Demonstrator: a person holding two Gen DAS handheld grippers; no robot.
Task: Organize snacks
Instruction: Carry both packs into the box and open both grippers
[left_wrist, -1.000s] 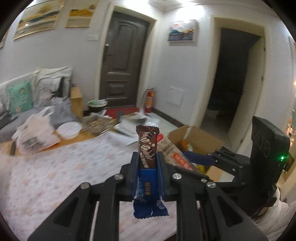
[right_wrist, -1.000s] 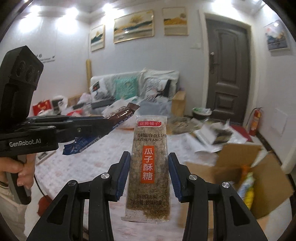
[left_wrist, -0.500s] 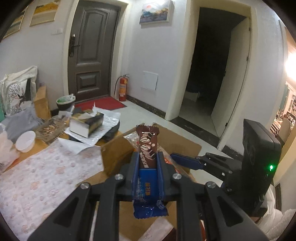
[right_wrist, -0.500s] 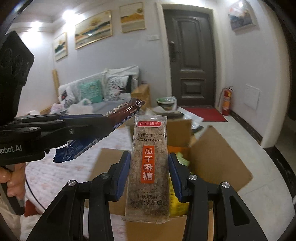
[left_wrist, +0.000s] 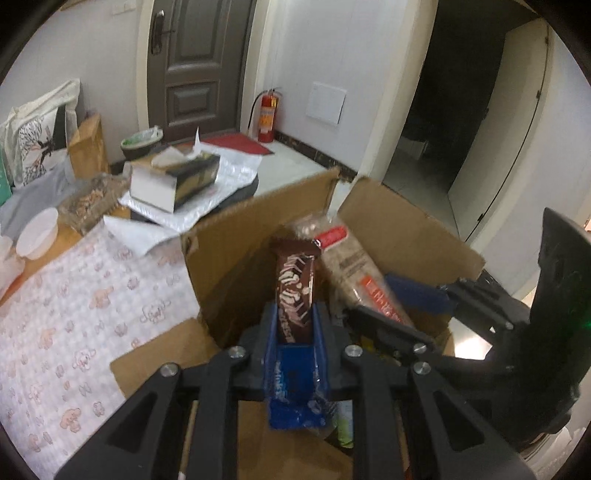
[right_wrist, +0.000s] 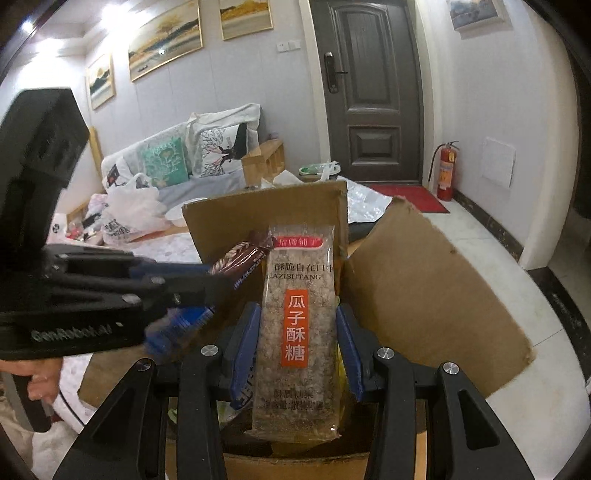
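My left gripper (left_wrist: 295, 317) is shut on a brown and blue chocolate bar (left_wrist: 295, 288) that stands upright between its blue pads. My right gripper (right_wrist: 297, 317) is shut on a clear packet of seed brittle (right_wrist: 297, 325) with an orange label. Both hang over an open cardboard box (left_wrist: 236, 254) whose flaps stand up. In the right wrist view the left gripper (right_wrist: 218, 280) comes in from the left with the chocolate bar (right_wrist: 242, 256), over the cardboard box (right_wrist: 424, 295). In the left wrist view the right gripper (left_wrist: 402, 306) holds the brittle packet (left_wrist: 354, 273) at the right. More snack packets lie inside the box.
A table with a patterned cloth (left_wrist: 81, 317) lies left of the box, with a tissue box (left_wrist: 173, 177), a white bowl (left_wrist: 37, 232) and a white plastic bag (right_wrist: 129, 218) on it. A sofa with cushions (right_wrist: 173, 162), a dark door (right_wrist: 373, 88) and a fire extinguisher (right_wrist: 447, 170) are behind.
Both grippers have swung from over the table to the right and down, until they hang above the open box. Each still holds its snack.
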